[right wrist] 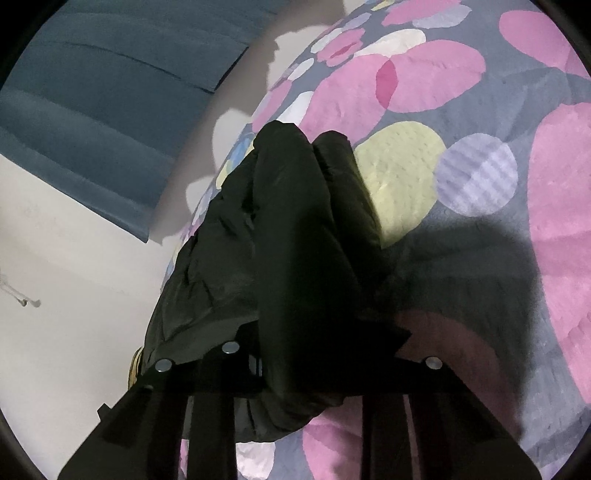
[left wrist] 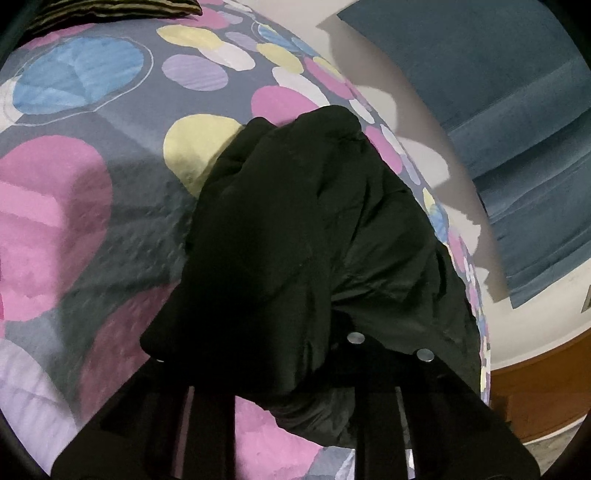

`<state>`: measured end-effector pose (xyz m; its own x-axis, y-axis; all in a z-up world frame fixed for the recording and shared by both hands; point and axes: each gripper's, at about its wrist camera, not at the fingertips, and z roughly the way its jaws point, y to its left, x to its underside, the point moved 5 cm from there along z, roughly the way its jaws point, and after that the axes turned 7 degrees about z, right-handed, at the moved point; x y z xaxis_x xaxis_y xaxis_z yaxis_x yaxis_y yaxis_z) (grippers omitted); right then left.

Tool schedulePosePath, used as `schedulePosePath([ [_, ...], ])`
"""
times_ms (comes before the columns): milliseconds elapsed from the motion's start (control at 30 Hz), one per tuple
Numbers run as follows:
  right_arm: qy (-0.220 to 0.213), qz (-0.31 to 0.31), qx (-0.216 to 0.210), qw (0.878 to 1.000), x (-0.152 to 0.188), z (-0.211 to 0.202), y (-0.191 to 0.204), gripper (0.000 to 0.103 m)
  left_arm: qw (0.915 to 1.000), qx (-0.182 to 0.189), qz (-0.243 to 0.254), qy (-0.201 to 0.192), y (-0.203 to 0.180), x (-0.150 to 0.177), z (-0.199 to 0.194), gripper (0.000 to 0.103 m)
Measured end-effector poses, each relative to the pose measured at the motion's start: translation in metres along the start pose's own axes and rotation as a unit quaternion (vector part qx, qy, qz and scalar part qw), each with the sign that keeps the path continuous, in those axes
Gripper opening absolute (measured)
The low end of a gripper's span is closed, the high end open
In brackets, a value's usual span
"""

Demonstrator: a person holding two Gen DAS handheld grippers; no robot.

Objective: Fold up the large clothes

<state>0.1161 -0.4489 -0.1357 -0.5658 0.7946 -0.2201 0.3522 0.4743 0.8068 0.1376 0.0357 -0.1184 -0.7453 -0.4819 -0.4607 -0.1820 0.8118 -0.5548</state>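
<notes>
I see a bed [left wrist: 92, 206] under both cameras, covered by a grey bedspread [right wrist: 480, 258] printed with pink, yellow, blue and lilac circles. Beyond its edge stand a pale wall [left wrist: 436, 155] and a blue curtain [left wrist: 517, 110]; nothing here is a container.

On my left side, the left hand-held gripper [left wrist: 295, 369] points down at the bed, and a dark jacket [left wrist: 295, 221] is bunched up over its fingers, hiding the tips. Its jaws stand narrow with the fabric gathered between them, so I read it as pinching the jacket. The garment lies near the bed's edge, rising in a crumpled heap toward the curtain side.

On my right, the right hand-held gripper [right wrist: 303, 369] shows the same heap from the other flank: a thick fold of the jacket [right wrist: 295, 240] drapes down between its fingers, again narrow and gripping cloth.

Only the left wrist view shows a striped cushion [left wrist: 110, 11] at the far end of the bed and a strip of brown wood [left wrist: 546, 384] low beside it. Only the right wrist view shows the long shadow [right wrist: 480, 288] on the bedspread and a small object on the white wall [right wrist: 22, 295], too small to identify.
</notes>
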Motion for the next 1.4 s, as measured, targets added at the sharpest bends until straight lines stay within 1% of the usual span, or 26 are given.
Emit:
schedulePosePath([
  [233,0.004,-0.016,0.008,1.0,0.006,-0.011,0.0,0.024,1.0,-0.002,0.009,0.003,-0.001,0.008,-0.012,0.018],
  [400,0.012,-0.018,0.004,1.0,0.015,-0.024,-0.005,0.024,0.9999,0.0,0.01,0.006,0.004,0.017,-0.023,0.018],
  [833,0.034,0.002,-0.003,0.999,0.048,-0.066,-0.02,0.024,0.9995,0.005,0.026,0.017,0.016,0.051,-0.06,0.018],
  [1100,0.036,0.003,0.003,0.999,0.071,-0.087,-0.024,0.024,0.9991,0.011,0.032,0.023,0.026,0.067,-0.078,0.018],
  [1400,0.043,0.006,0.004,0.999,0.079,-0.098,-0.027,0.023,0.9986,0.01,0.043,0.028,0.031,0.079,-0.092,0.018],
])
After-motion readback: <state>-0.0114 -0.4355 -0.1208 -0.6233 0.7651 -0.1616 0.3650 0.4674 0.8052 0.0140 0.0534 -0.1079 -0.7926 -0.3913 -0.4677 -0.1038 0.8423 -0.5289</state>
